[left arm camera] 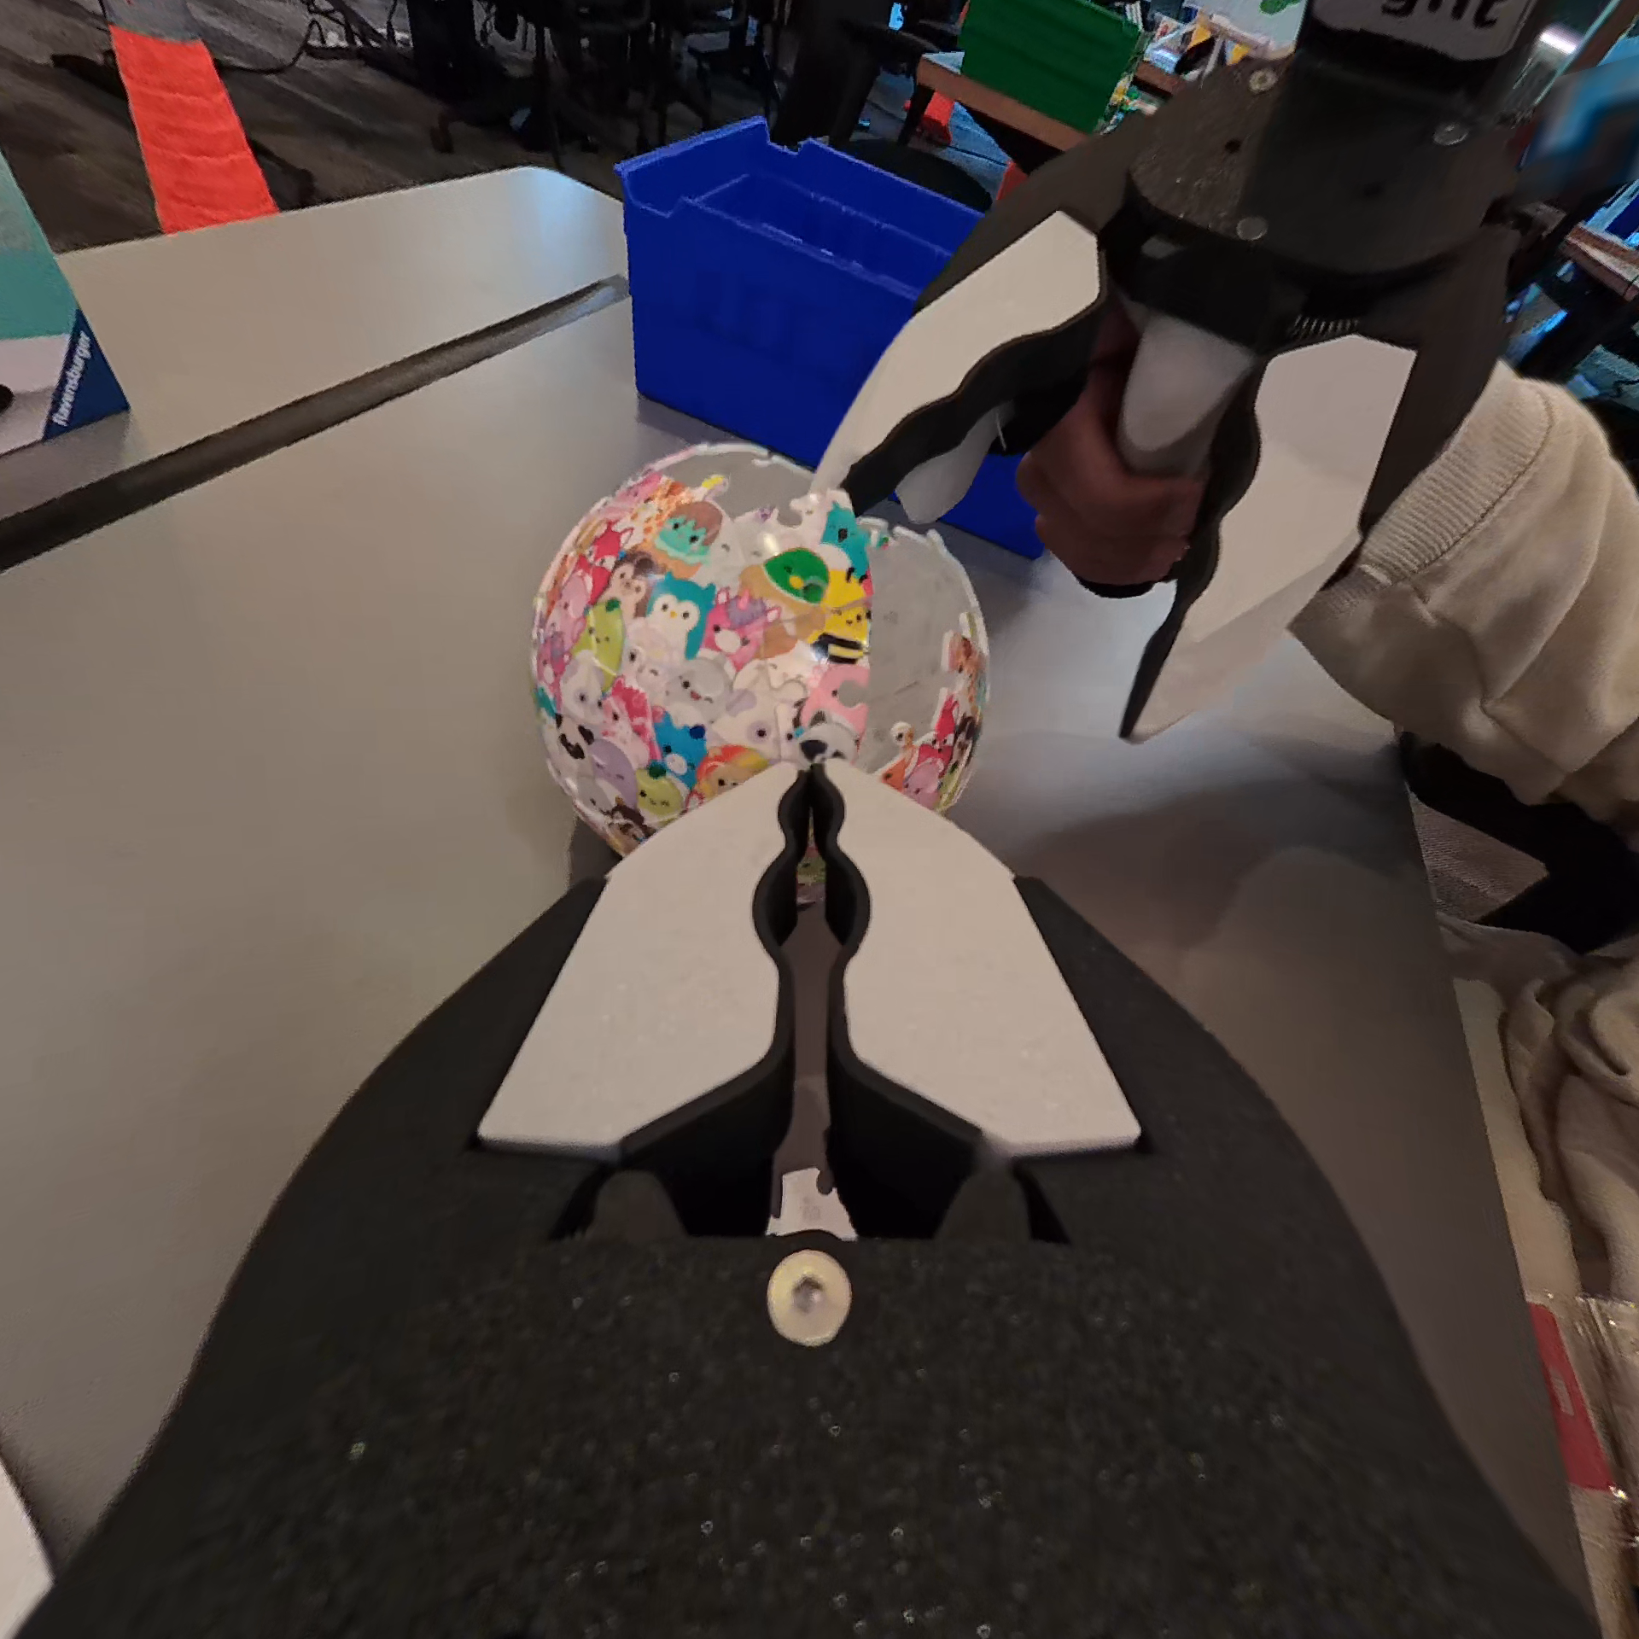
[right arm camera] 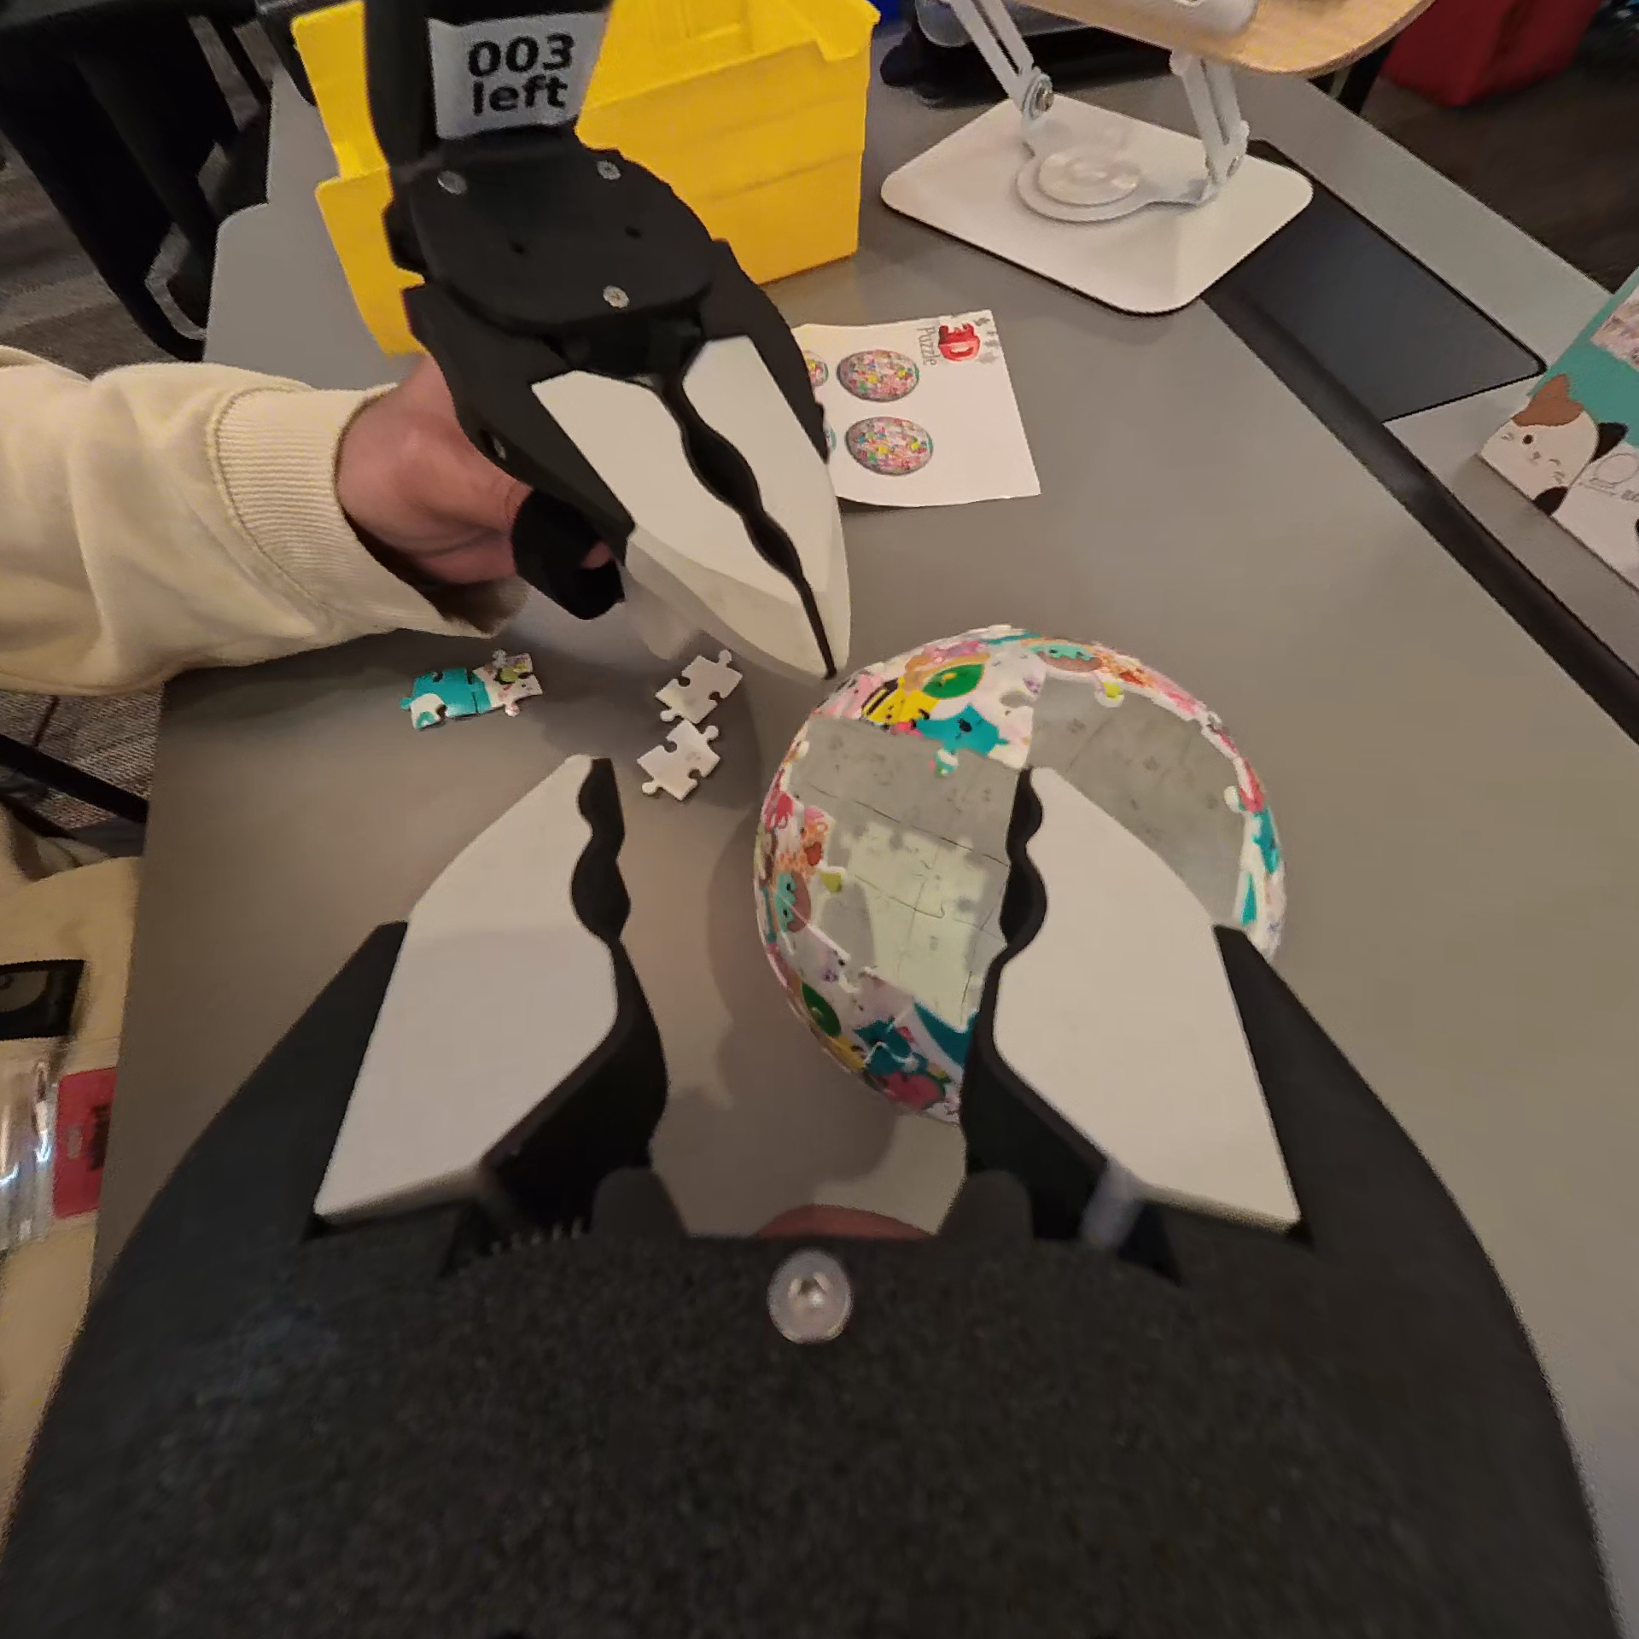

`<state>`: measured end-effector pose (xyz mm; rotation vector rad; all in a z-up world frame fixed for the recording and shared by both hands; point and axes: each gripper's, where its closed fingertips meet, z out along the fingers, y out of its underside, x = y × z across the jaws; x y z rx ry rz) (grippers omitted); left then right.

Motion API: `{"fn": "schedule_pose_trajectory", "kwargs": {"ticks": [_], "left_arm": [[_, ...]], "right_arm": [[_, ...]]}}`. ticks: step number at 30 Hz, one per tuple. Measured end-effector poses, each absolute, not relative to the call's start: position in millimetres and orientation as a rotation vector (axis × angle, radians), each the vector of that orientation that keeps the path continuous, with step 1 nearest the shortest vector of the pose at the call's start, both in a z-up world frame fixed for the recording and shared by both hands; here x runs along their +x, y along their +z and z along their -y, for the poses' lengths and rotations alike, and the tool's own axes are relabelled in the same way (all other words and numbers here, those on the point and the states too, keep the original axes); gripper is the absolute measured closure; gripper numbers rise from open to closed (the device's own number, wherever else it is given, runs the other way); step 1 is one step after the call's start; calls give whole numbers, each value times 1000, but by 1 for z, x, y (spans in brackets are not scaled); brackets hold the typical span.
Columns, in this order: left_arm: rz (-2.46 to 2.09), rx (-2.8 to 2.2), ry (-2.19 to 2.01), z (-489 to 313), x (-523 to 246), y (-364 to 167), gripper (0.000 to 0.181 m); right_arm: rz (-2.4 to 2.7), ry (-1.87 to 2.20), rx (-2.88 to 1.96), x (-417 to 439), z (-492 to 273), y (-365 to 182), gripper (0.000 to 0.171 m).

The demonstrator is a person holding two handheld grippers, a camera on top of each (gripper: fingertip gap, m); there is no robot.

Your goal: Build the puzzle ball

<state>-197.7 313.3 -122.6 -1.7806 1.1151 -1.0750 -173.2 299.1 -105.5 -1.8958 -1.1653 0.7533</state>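
The puzzle ball [right arm camera: 1020, 869] rested on the grey desk [right arm camera: 1153, 568], partly assembled: a printed shell of cartoon figures covered most of it, but a large gap on the side facing the right wrist view exposed the grey inner faces of the fitted pieces.

The left tongs [left arm camera: 811, 773] were clenched, tips together just beside the ball's near side. Whether the tips actually touched the shell, or pinched anything, could not be told. The right tongs [right arm camera: 811, 780] stood released, jaws wide apart; in the left wrist view one finger [left arm camera: 896, 426] met the ball's upper rim at the edge of the gap, while the other hung clear of it.

Three loose pieces lay on the desk near the ball: two white-backed pieces [right arm camera: 687, 727] face down and a teal printed section [right arm camera: 466, 696] a little farther off.

Judgement: the step in hand appeared to be steadying the ball between piece placements, with neither tool carrying a piece. The next move would call for one of the tongs to collect a loose piece, turn its printed face outward, and press its tabs into the gap's edge while the other braced the ball against rolling.

Markings: paper labels were present on both tool bodies, and printed writing on an instruction sheet [right arm camera: 922, 417] and a teal box [left arm camera: 44, 355]; the wording is not recorded. A blue bin [left arm camera: 772, 284] and a yellow bin [right arm camera: 754, 133] carried no visible marking.
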Motion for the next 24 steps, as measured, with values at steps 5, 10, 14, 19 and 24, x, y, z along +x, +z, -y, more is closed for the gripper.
{"fn": "schedule_pose_trajectory", "kwargs": {"ticks": [5, 10, 14, 19, 24], "left_arm": [[-1130, -1789, -1047, -314, -196, -127, 181], [-1116, -1775, -1046, -315, -198, -119, 181], [-1143, -1798, -1018, -315, -195, -127, 181], [-1118, -1777, -1036, -316, -197, -118, 181], [-1128, -1807, -1031, -315, -194, -128, 181]], "right_arm": [[1162, 750, -1895, -173, -301, -106, 87], [1168, 744, -1895, -173, -300, -106, 87], [1164, 744, -1893, -173, -301, -105, 86], [1170, 739, -1896, -173, -300, -106, 86], [1166, 739, -1896, -173, -301, -107, 84]]}}
